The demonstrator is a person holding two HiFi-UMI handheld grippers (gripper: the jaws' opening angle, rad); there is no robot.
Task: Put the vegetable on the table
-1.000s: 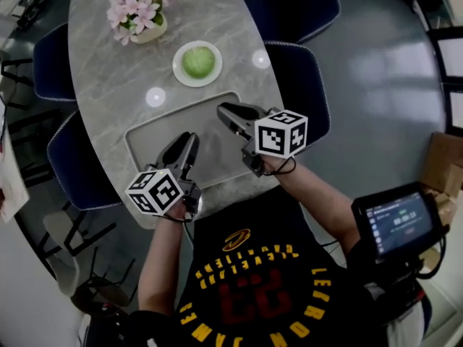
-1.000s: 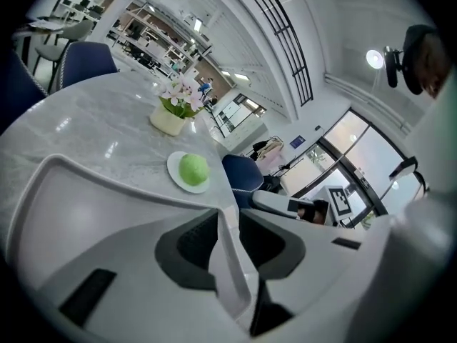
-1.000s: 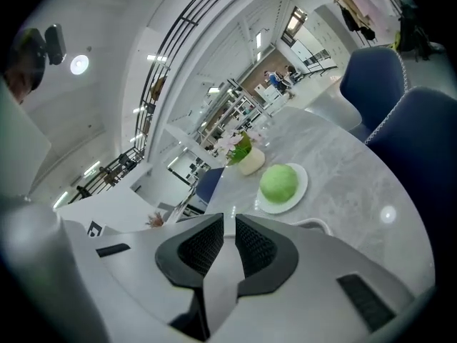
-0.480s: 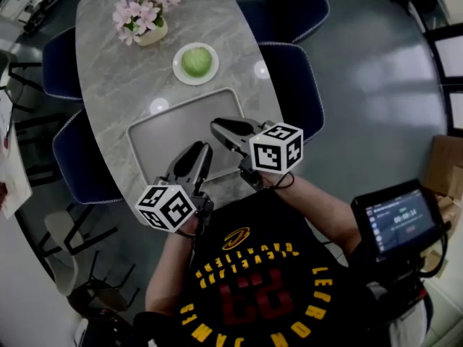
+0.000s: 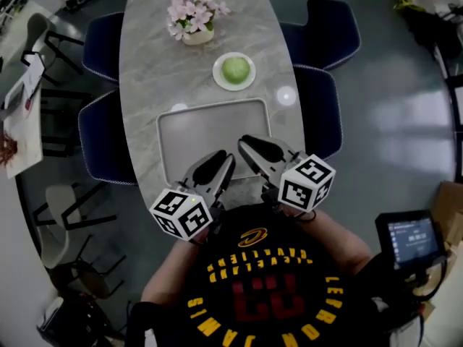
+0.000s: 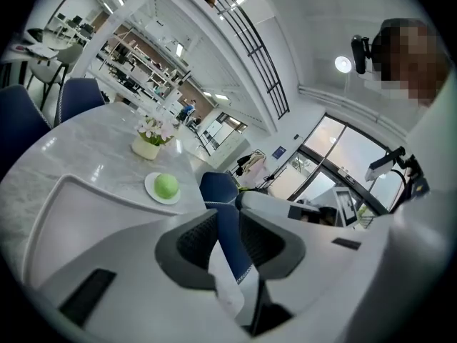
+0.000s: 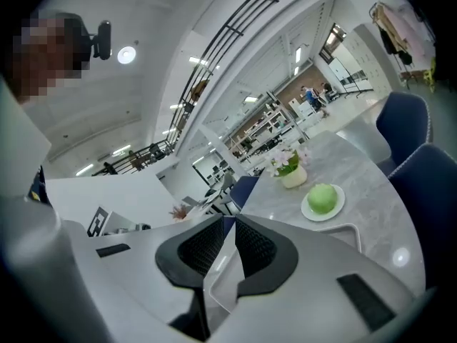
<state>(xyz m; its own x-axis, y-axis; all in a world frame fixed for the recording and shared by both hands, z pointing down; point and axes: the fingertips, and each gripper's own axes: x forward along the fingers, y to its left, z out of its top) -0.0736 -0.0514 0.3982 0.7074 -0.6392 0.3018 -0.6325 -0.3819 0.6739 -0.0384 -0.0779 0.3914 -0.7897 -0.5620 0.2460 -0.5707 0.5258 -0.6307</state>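
The vegetable (image 5: 234, 69), round and green, sits on a white plate (image 5: 249, 79) on the table (image 5: 152, 63), above the middle of the frame and just past the far rim of the grey tray (image 5: 210, 125). Your left gripper (image 5: 221, 159) and right gripper (image 5: 247, 143) hang low in the frame at the tray's near edge, well apart from it. The left jaws stand slightly parted, the right ones are drawn almost together, and neither has anything between them. This fits two readings: the vegetable waits to be lifted off its plate, or it already rests where it is wanted. Whichever it is, carry both tools level and clear of the tray's raised rim. Any grasp of so round a thing would need far wider jaws, closed gently across its middle so that it cannot roll.
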